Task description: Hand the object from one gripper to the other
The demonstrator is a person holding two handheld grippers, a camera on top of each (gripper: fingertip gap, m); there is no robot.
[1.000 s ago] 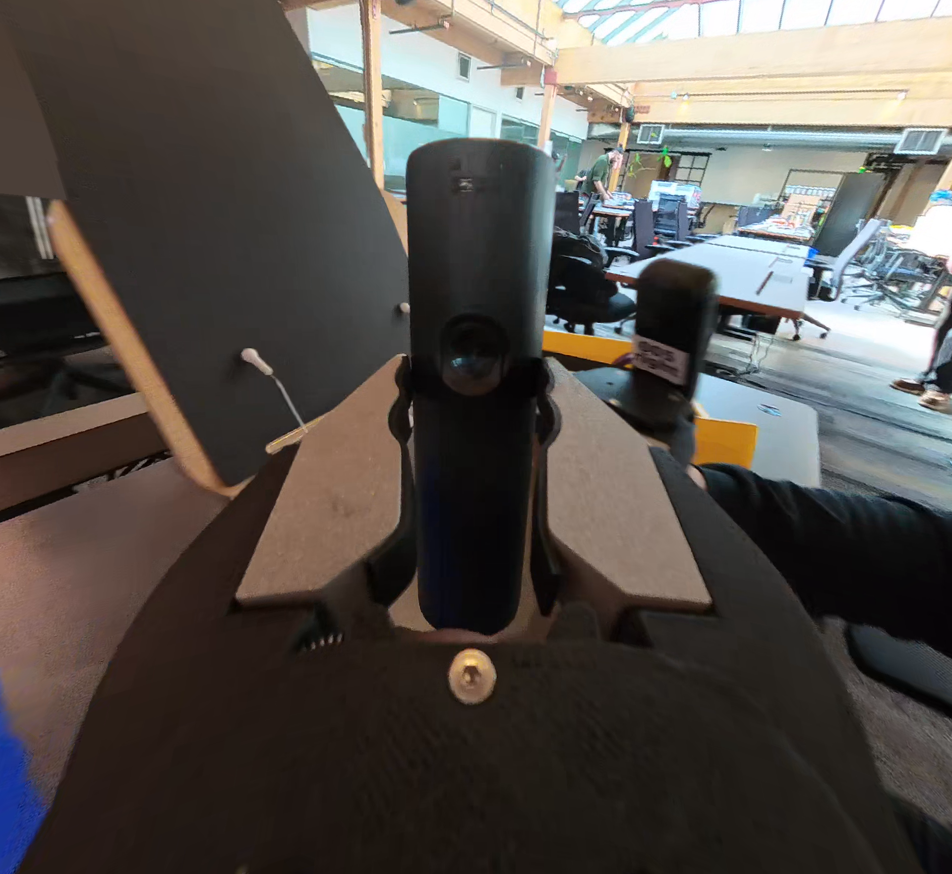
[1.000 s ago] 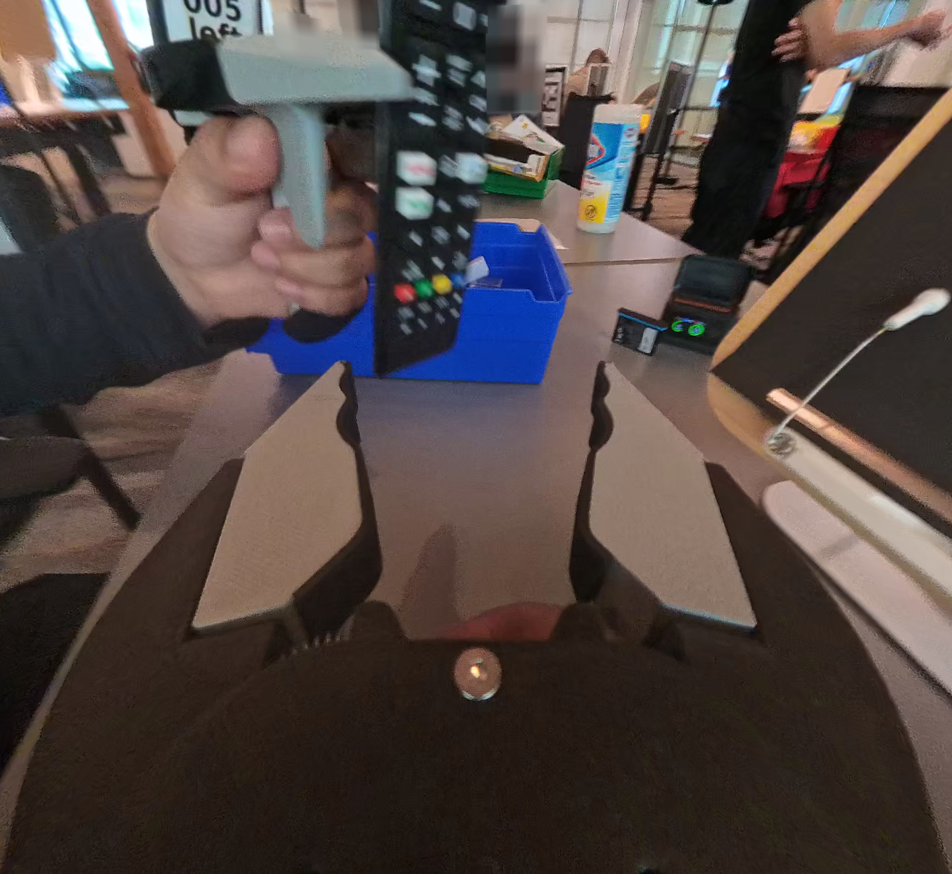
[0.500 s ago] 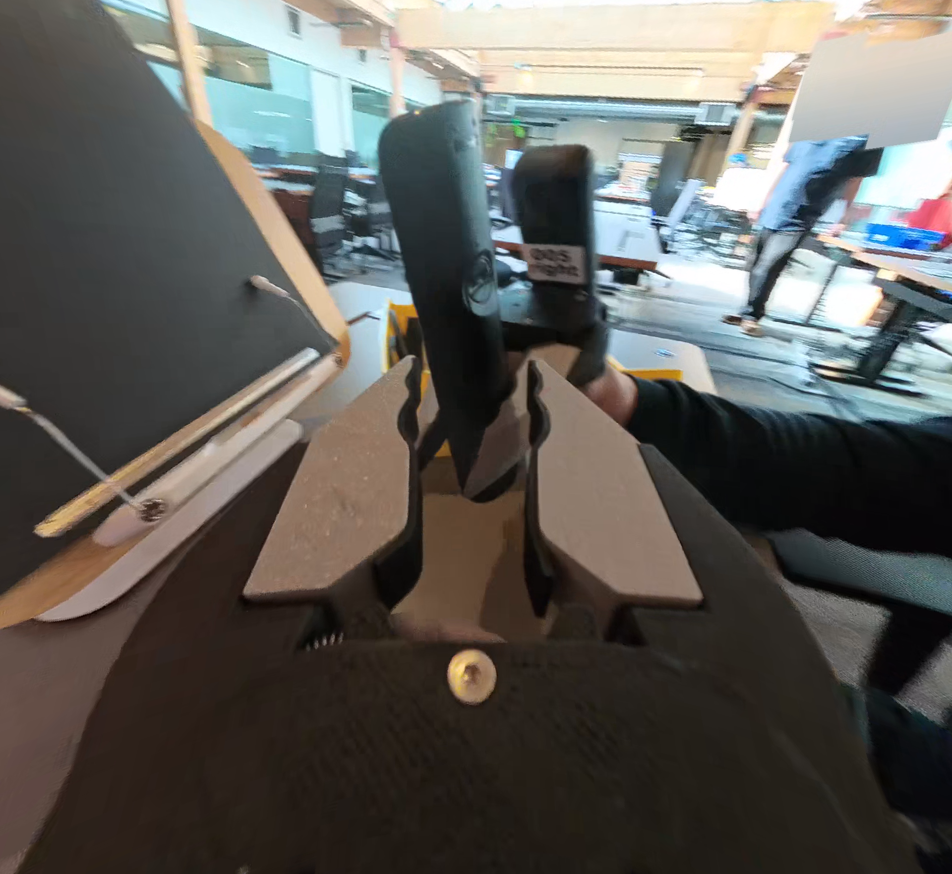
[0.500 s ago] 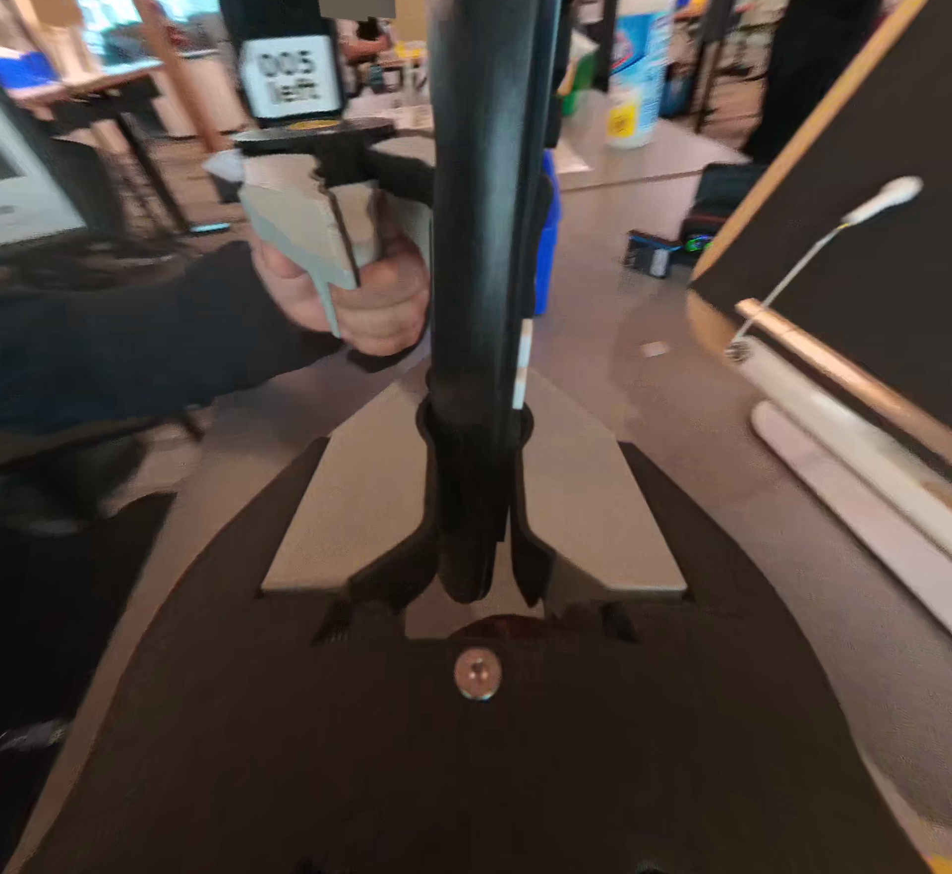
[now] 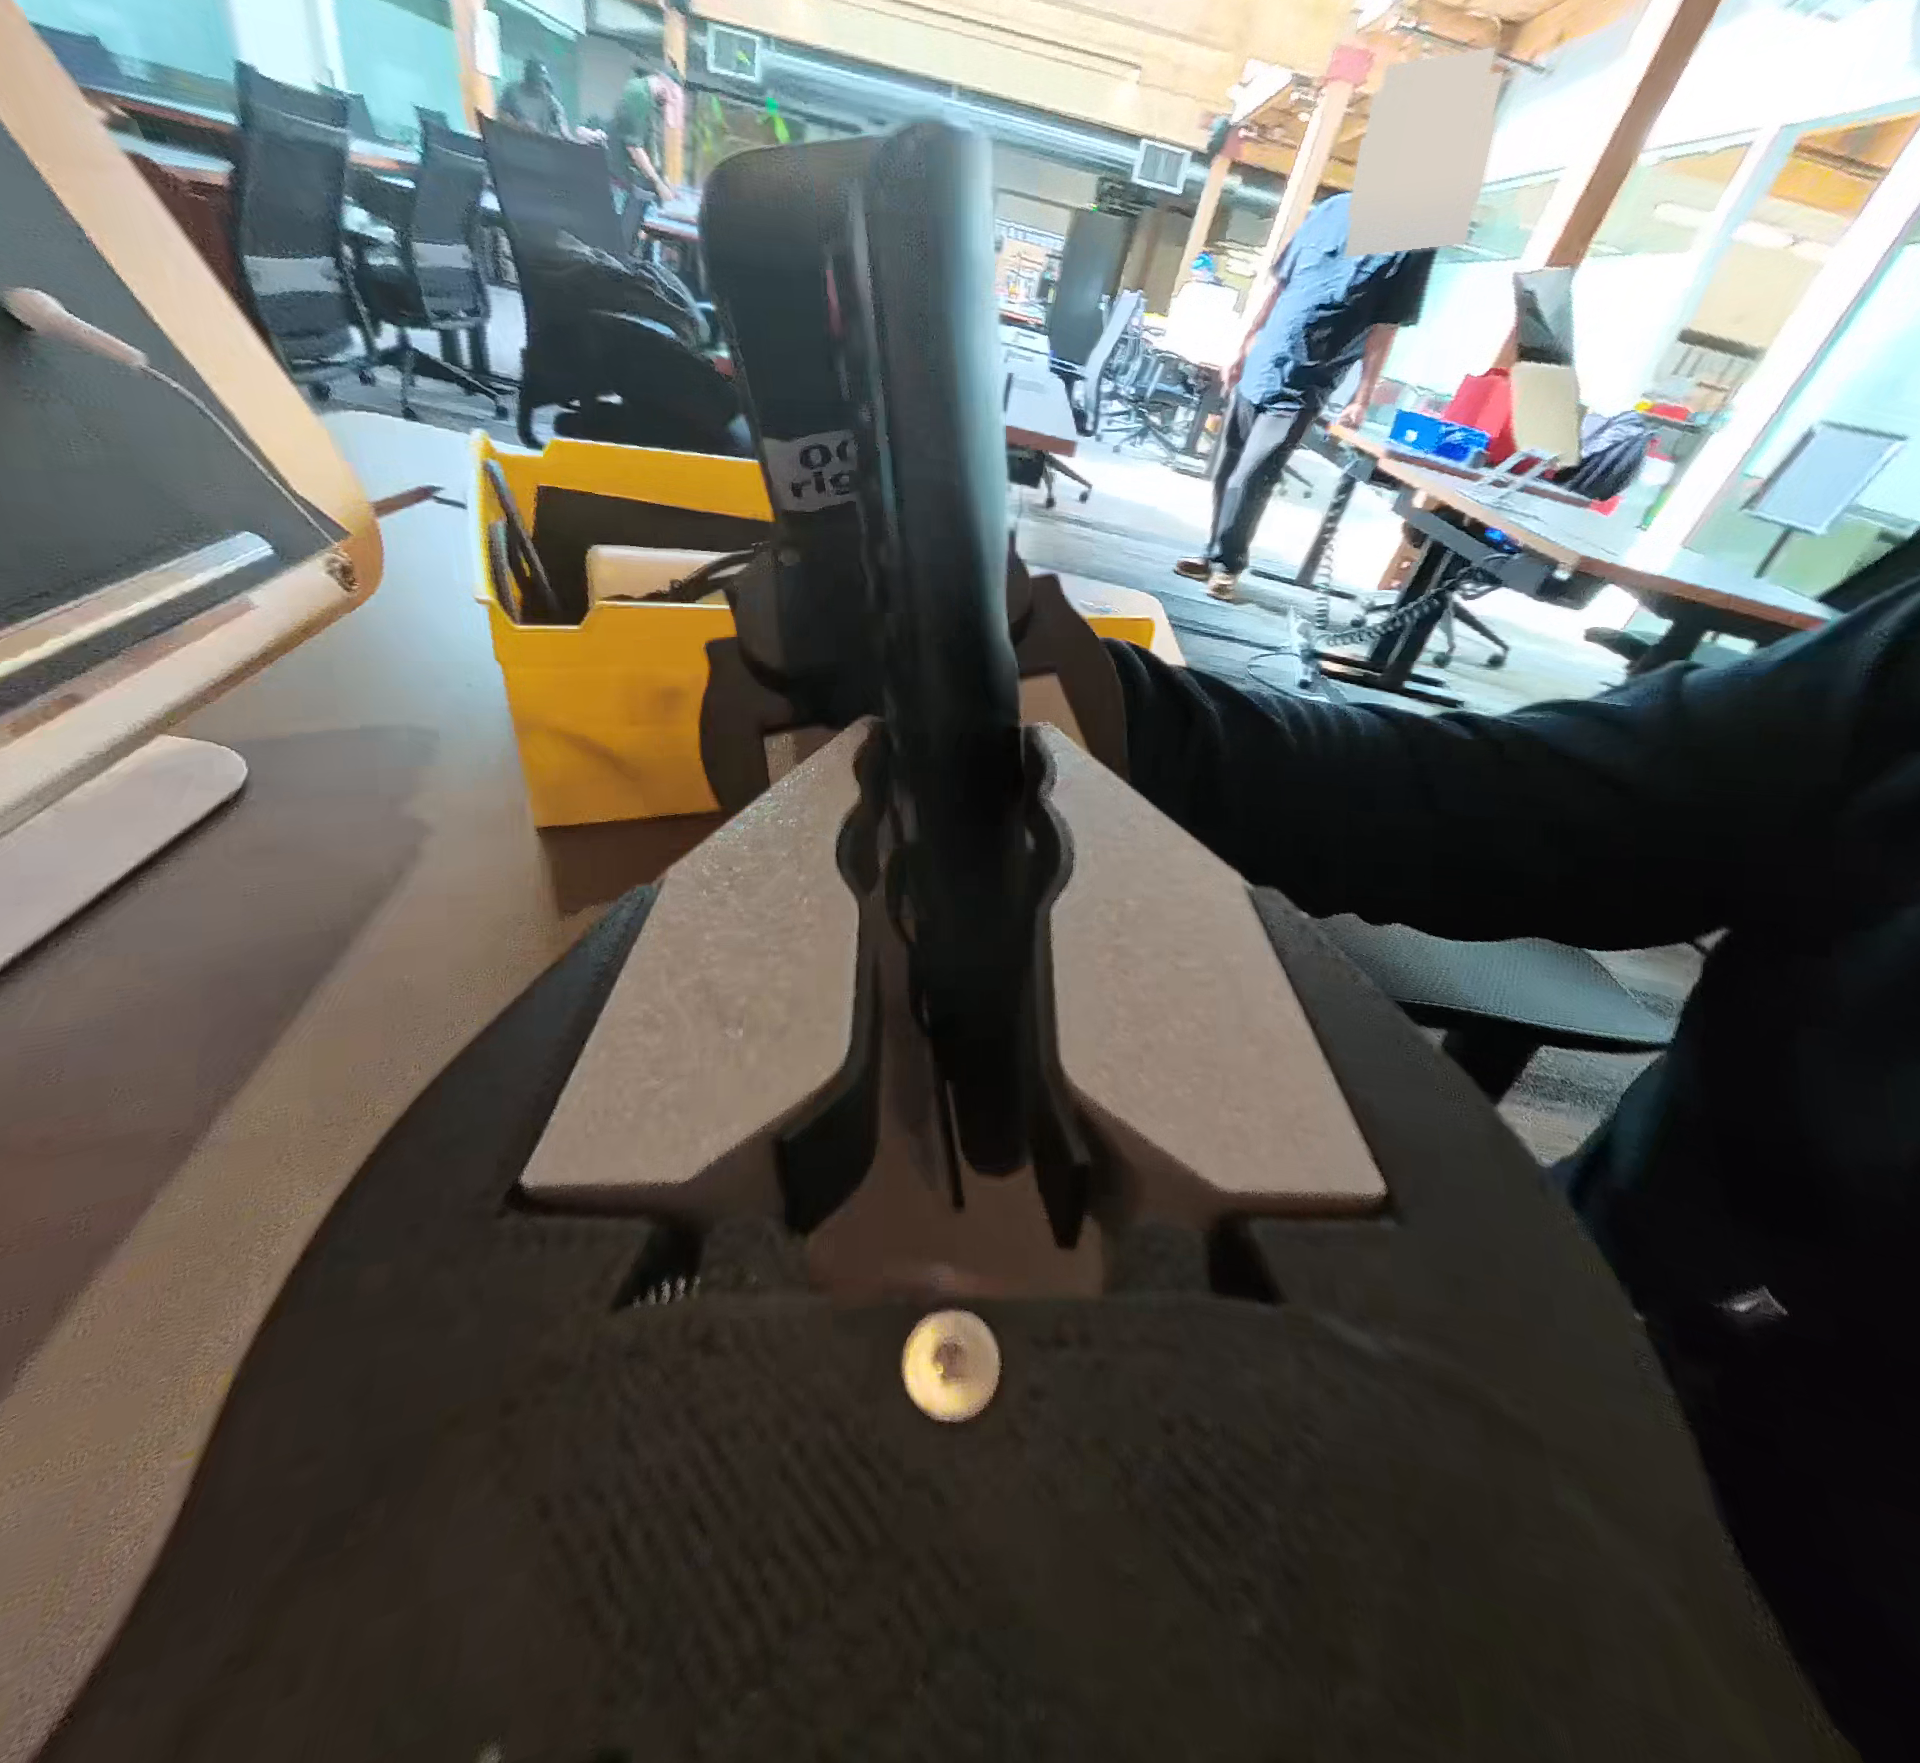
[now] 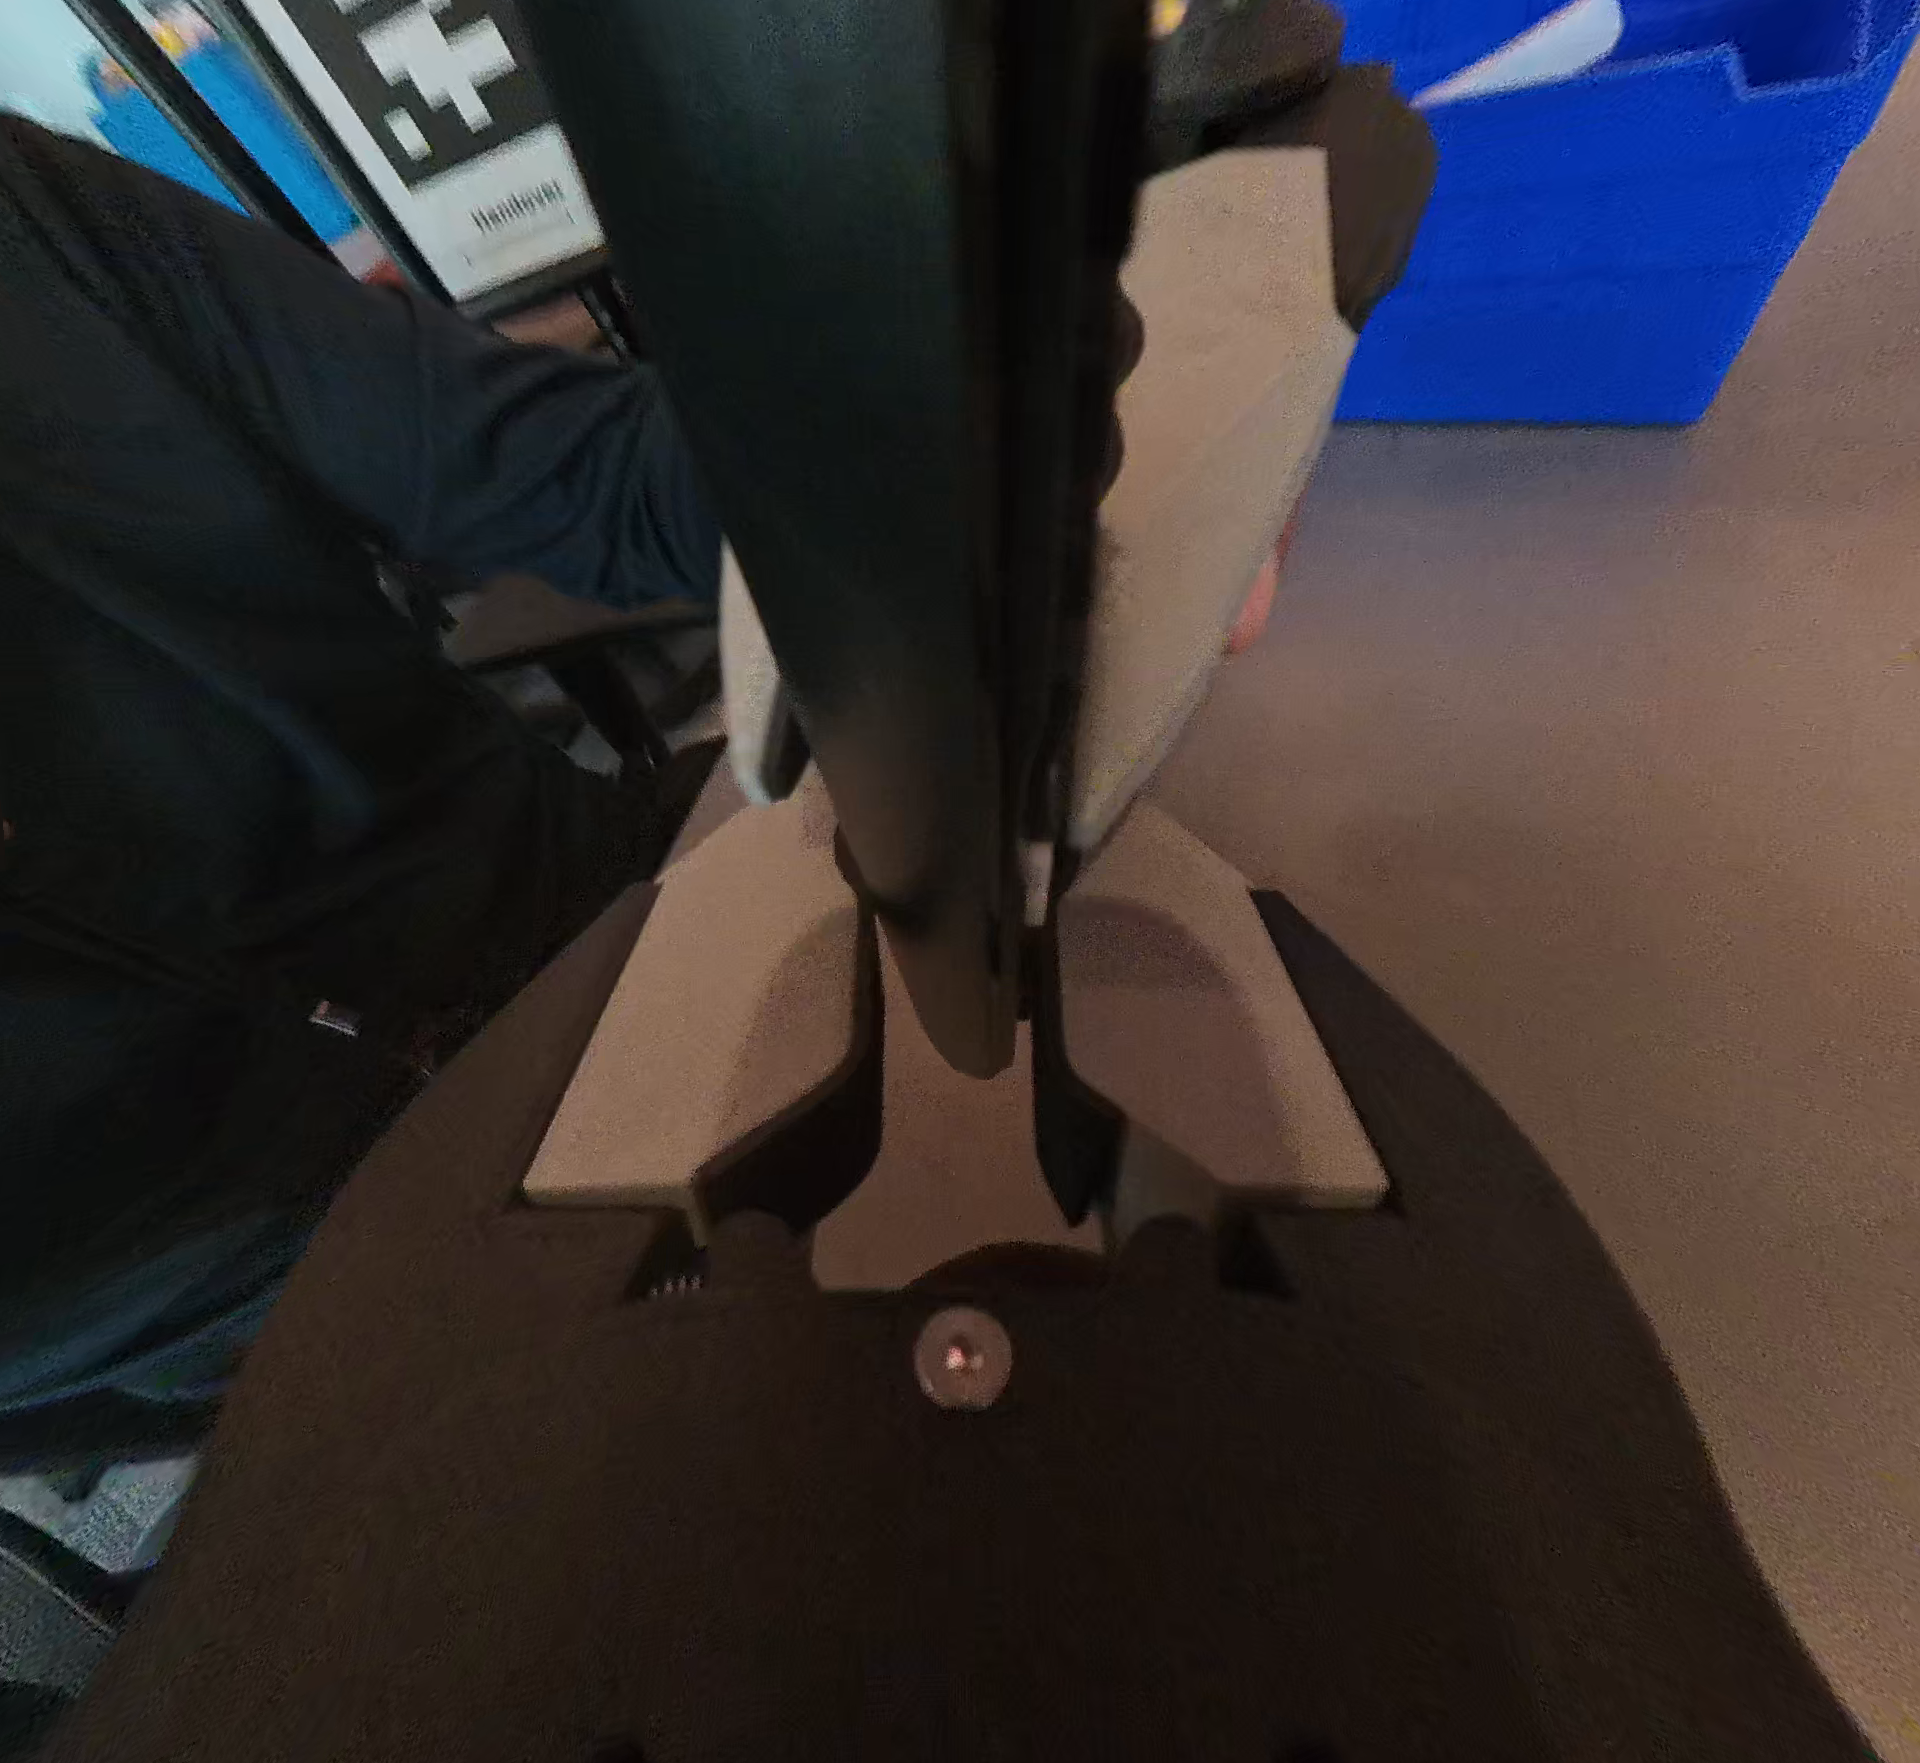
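A long black remote control (image 5: 935,466) stands upright, seen edge-on between the fingers of my left gripper (image 5: 951,757), which is shut on its lower part. The right gripper's black body (image 5: 779,342) shows just behind the remote. In the right wrist view the remote (image 6: 831,259) fills the upper middle, and my right gripper (image 6: 956,892) is shut on its end. The left gripper's grey fingers (image 6: 1195,487) clamp the remote just beyond my right fingertips. Both grippers hold the remote above the table.
A yellow bin (image 5: 613,705) with items stands on the brown table (image 6: 1558,778) behind the grippers. A blue bin (image 6: 1610,186) stands on the other side. A black board on a stand (image 5: 125,466) is at the left. A dark sleeve (image 5: 1455,778) reaches in from the right. A person (image 5: 1309,363) stands far back. About 8 cm separates my left fingertips from my right.
The right gripper moved in and shut on the remote's end. The remote turned edge-on to the left wrist view, and the left fingers closed tighter on it. Both grippers swung round.
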